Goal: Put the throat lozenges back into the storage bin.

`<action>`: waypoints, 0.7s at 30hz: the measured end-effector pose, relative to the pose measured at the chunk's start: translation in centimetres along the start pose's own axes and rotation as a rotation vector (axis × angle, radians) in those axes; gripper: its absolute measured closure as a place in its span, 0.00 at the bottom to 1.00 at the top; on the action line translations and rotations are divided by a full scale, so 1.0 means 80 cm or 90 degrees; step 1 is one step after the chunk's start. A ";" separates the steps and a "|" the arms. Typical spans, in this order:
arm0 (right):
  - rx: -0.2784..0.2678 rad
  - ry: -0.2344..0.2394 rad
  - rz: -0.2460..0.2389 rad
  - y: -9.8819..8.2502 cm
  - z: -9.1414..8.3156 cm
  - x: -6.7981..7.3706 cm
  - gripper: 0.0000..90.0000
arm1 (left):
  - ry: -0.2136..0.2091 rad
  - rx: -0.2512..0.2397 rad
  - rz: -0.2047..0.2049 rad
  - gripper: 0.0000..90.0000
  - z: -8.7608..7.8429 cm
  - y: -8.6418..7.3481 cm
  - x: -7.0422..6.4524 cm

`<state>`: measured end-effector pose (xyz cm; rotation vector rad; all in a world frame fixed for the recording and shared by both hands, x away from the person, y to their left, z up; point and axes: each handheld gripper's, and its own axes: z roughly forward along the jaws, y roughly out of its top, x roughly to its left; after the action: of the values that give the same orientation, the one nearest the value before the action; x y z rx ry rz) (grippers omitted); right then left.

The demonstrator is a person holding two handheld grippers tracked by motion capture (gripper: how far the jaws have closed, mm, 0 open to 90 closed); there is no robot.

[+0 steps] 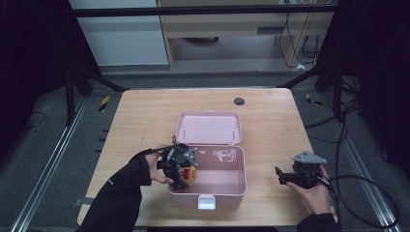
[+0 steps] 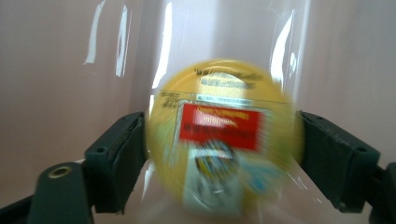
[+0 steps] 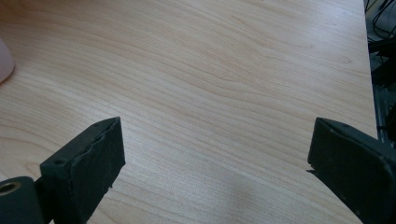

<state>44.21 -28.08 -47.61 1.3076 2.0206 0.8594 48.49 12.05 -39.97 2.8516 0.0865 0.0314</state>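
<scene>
1. A pink box [image 1: 212,186] stands open on the wooden table [image 1: 140,121], near the front edge and about midway between the left and right edges; its lid [image 1: 209,128] lies folded back toward the far edge.
2. The left gripper [image 1: 180,180] reaches down into the box at its left end, just inside the left wall, and the person's left hand [image 1: 158,166] holds it from the left side.
3. A round yellow tin [image 2: 224,137] with a red label sits between the jaws of the left gripper, low in the front left corner of the box.
4. In the left gripper view the tin is blurred; the dark pads [image 2: 119,158] stand right at its two sides, and I cannot tell whether they press on it or have let go.
5. The right gripper [image 1: 280,175] lies low over the table by the right edge, well apart from the box, held in the right hand [image 1: 314,193].
6. Its jaws stand wide apart with only bare wood between them.
</scene>
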 end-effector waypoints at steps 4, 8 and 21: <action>0.001 -0.001 -0.003 0.000 0.001 0.000 0.05 | 0.001 -0.004 -0.003 0.17 -0.002 -0.002 -0.001; 0.001 0.000 0.000 0.000 0.000 0.000 0.05 | 0.005 -0.026 -0.001 0.17 -0.011 -0.002 -0.003; 0.002 -0.001 0.005 0.000 -0.001 -0.001 0.04 | 0.069 -0.140 -0.048 0.23 -0.068 -0.019 -0.010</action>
<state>44.17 -28.18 -47.59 1.3176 2.0174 0.8587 47.48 15.03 -35.20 2.6232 0.2002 0.1693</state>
